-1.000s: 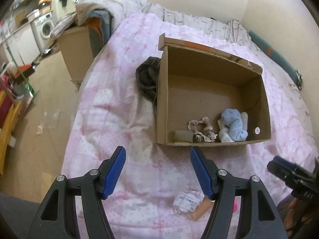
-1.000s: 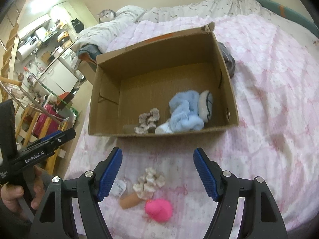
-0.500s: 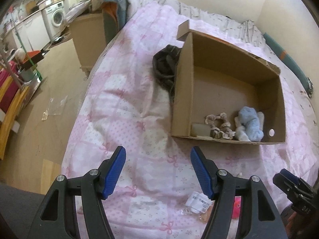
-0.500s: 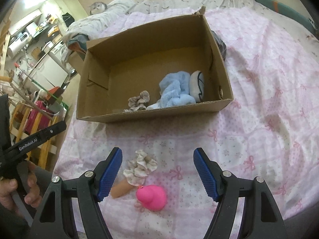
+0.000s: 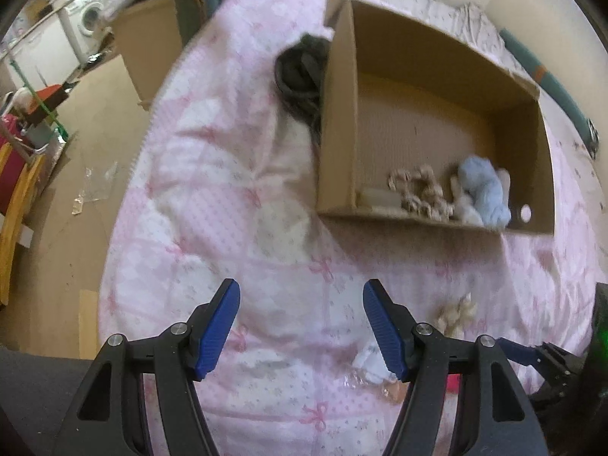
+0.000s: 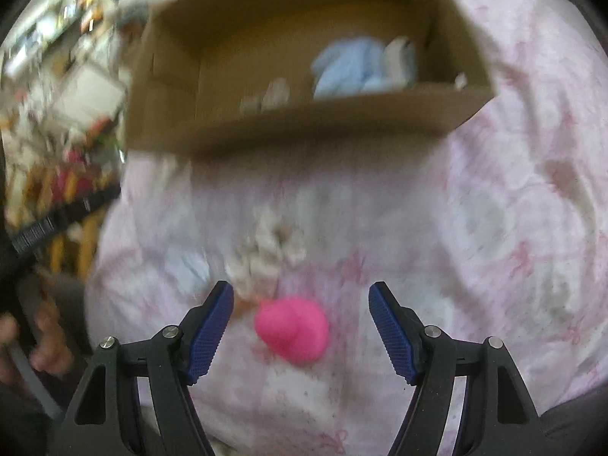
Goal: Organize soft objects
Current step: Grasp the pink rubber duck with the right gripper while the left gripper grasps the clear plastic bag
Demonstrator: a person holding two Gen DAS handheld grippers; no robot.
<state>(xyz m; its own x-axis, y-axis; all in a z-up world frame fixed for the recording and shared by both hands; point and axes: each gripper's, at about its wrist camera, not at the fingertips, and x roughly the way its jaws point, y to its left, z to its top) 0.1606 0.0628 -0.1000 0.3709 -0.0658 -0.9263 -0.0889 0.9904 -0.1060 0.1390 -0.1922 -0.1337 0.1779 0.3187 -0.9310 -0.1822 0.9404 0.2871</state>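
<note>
Pink quilt (image 5: pixel 235 209) over a bed, cardboard box (image 5: pixel 338 121) on it, open side up. Inside, against the near wall: beige scrunchie (image 5: pixel 418 190), blue plush (image 5: pixel 482 193). Dark bundle (image 5: pixel 300 76) touching the box's outer left wall. Left gripper (image 5: pixel 302 326) above bare quilt, jaws apart, nothing between. Right gripper (image 6: pixel 300 326) likewise spread wide, pink toy (image 6: pixel 292 328) on the quilt between the jaws, untouched. Second scrunchie (image 6: pixel 269 250) just beyond the toy, blurred.
</note>
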